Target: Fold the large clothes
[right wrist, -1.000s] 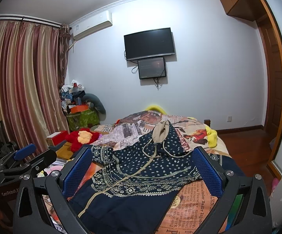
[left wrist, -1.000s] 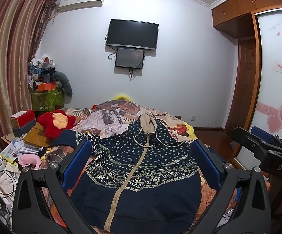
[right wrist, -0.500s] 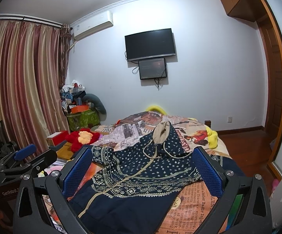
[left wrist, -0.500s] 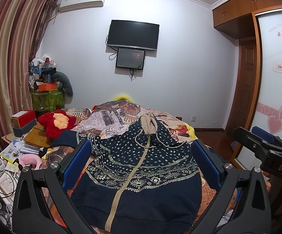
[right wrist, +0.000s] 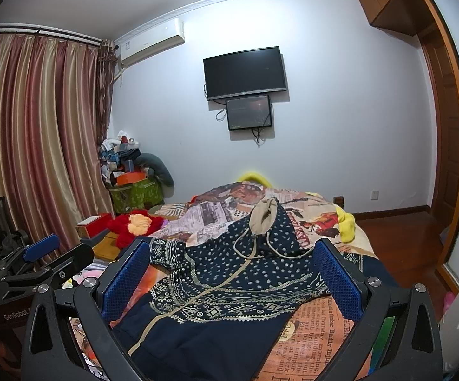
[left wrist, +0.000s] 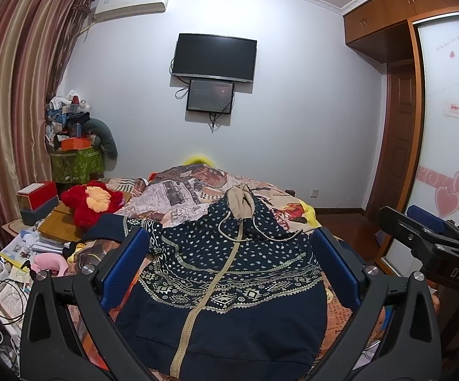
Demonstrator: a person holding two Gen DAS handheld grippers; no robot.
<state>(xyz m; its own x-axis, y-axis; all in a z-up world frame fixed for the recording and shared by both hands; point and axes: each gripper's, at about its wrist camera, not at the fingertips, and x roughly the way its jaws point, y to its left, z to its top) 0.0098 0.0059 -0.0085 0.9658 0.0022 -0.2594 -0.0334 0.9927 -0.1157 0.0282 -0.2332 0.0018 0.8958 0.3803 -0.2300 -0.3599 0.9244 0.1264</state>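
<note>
Zip hoodie [left wrist: 229, 282] lies face-up on the bed [left wrist: 178, 190], long axis running straight away from both grippers, hem nearest, hood far. Left hand-held gripper [left wrist: 229, 266] sits square over the zip line; right hand-held gripper [right wrist: 229, 273] is offset toward the right sleeve side. Both jaws spread wide, holding nothing (left looks better centred for a hem grab).

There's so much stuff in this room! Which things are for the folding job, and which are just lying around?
For the job:
- navy patterned hoodie, spread zipped on the bed
- left gripper, open
- right gripper, open

Just lying around:
- red plush toy
- pink toy
- red box
- wall TV
</note>
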